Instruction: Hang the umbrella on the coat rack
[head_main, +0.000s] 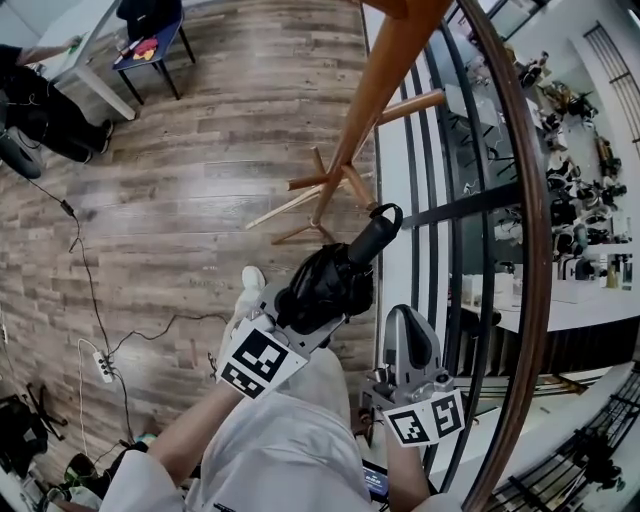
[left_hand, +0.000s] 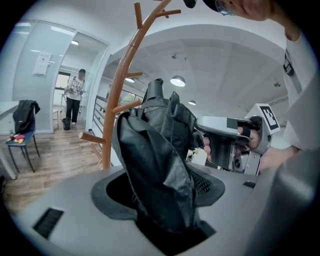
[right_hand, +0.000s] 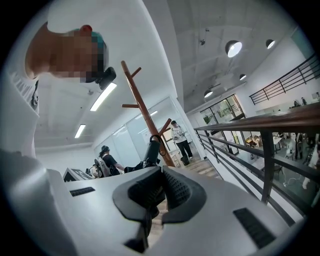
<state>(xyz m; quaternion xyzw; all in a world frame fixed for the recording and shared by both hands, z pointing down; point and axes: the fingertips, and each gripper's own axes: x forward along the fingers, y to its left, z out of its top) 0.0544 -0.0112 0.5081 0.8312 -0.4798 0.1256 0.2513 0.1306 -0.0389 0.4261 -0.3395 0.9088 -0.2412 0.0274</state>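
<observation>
The left hand-held gripper (head_main: 305, 305) was clamped on the folded black umbrella (head_main: 325, 285). Its jaws stood wide around the bunched canopy, with fabric filling the gap between them in the left gripper view. Gripping the cloth low down left the handle (head_main: 372, 240) and its strap loop (head_main: 386, 212) free, and that seemed to be the reason for the grip, since the loop is the part that would catch on a peg.

In the head view the handle pointed toward 1 o'clock, at the wooden coat rack (head_main: 370, 110), whose post stood at 12 o'clock from the umbrella. One upper peg (head_main: 414, 103) stuck out toward 3 o'clock from the post. The loop hung near the post but sat on no peg, so the umbrella was carried wholly by the left hand-held gripper, above the plank floor (head_main: 200, 180).

The right hand-held gripper (head_main: 411, 330) was at 4 o'clock from the umbrella, close to the curved railing (head_main: 525, 200). Its jaws were together with nothing between them (the right gripper view shows the pads meeting). It was probably kept in reserve to guide the strap, though a swinging loop could miss the peg.
</observation>
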